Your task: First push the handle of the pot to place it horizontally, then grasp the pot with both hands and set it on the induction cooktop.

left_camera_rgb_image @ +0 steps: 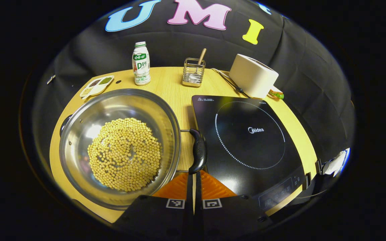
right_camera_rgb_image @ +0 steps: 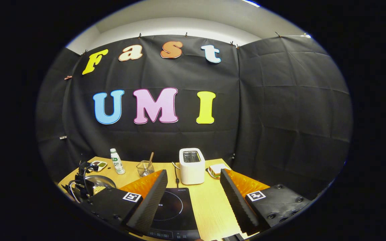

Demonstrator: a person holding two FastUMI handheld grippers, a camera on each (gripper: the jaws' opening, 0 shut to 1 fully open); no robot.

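Currently left tool (left_camera_rgb_image: 194, 182) is nearly closed, tips just at the pot (left_camera_rgb_image: 119, 147) handle (left_camera_rgb_image: 198, 150); right tool (right_camera_rgb_image: 193, 197) is held wide, empty, above the bench (right_camera_rgb_image: 209, 204).

One pot (left_camera_rgb_image: 119, 147), one cooktop (left_camera_rgb_image: 246, 140) — one bottle (left_camera_rgb_image: 141, 63), one toaster (left_camera_rgb_image: 252, 75).

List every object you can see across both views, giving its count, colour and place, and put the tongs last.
pot: one, steel, table's left, full of yellow beans
pot handle: one, black, facing the cooktop
induction cooktop: one, black, right of the pot
bottle: one, white and green, back of table
wire holder: one, metal, holding a wooden stick
toaster: one, white, back right
divided dish: one, white, back left
table: one, light wood
left tongs: shut, just before the pot handle
right tongs: open, above the cooktop
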